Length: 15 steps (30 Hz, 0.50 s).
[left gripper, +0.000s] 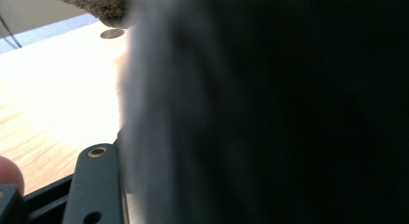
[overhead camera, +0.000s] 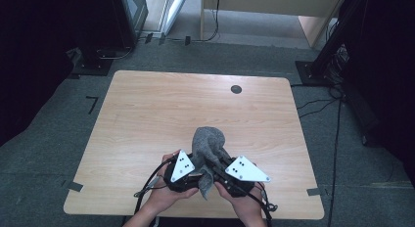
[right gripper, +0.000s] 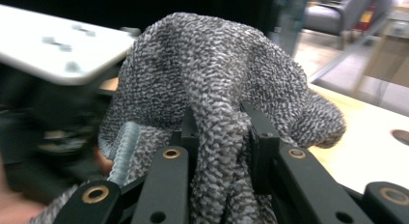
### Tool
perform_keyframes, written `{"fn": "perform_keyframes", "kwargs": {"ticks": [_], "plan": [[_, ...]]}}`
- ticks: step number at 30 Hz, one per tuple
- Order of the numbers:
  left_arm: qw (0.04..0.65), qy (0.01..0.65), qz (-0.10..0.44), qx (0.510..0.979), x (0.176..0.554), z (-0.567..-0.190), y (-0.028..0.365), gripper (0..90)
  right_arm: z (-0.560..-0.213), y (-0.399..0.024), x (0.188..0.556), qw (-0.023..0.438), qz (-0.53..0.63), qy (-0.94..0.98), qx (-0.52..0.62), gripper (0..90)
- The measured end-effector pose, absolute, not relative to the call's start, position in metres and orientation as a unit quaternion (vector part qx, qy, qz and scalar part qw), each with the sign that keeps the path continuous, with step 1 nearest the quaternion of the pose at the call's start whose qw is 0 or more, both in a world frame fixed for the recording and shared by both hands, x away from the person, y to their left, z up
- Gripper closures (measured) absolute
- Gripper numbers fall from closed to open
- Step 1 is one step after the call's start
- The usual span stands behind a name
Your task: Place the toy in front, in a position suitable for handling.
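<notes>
- Table [overhead camera: 147, 119], pale wood, serves as the landmark; the work sits near its front edge, close to the person, probably for easy reach.
- Cloth [overhead camera: 208, 144], a grey knitted piece, is bunched above that front edge and hangs between both tools, likely so it can be spread or folded.
- Right gripper [right gripper: 219, 137] is clamped on a fold of it.
- Left gripper [overhead camera: 193, 180] is closed, with the knit pressed against its camera; I judge it pinches the cloth too.

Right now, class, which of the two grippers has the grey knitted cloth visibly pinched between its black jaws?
The right gripper: the grey cloth bunches between its jaws. The left gripper presses against it, blurred.
</notes>
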<state>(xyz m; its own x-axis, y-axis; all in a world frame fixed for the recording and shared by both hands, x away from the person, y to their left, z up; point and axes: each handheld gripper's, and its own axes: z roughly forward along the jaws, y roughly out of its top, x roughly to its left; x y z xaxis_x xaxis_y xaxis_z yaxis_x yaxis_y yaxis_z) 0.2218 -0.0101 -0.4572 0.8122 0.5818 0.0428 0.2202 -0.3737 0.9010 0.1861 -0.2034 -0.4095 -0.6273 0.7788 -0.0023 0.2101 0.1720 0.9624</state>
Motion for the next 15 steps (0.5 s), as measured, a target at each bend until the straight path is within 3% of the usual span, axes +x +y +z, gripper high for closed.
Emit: {"fn": "perform_keyframes", "kwargs": {"ticks": [6, 11, 15], "plan": [[0.502, 0.282, 0.172, 0.799, 0.229, -0.458, -0.004, 34.2, -0.414, -0.206, 0.186, 0.267, 0.533, 0.717, 0.362, 75.5], [0.506, 0.249, 0.166, 0.809, 0.221, -0.458, -0.011, 34.2, -0.409, -0.191, 0.178, 0.286, 0.53, 0.732, 0.318, 75.4], [0.498, 0.25, 0.171, 0.813, 0.222, -0.458, -0.011, 34.2, -0.411, -0.203, 0.187, 0.288, 0.523, 0.722, 0.348, 75.6]]}}
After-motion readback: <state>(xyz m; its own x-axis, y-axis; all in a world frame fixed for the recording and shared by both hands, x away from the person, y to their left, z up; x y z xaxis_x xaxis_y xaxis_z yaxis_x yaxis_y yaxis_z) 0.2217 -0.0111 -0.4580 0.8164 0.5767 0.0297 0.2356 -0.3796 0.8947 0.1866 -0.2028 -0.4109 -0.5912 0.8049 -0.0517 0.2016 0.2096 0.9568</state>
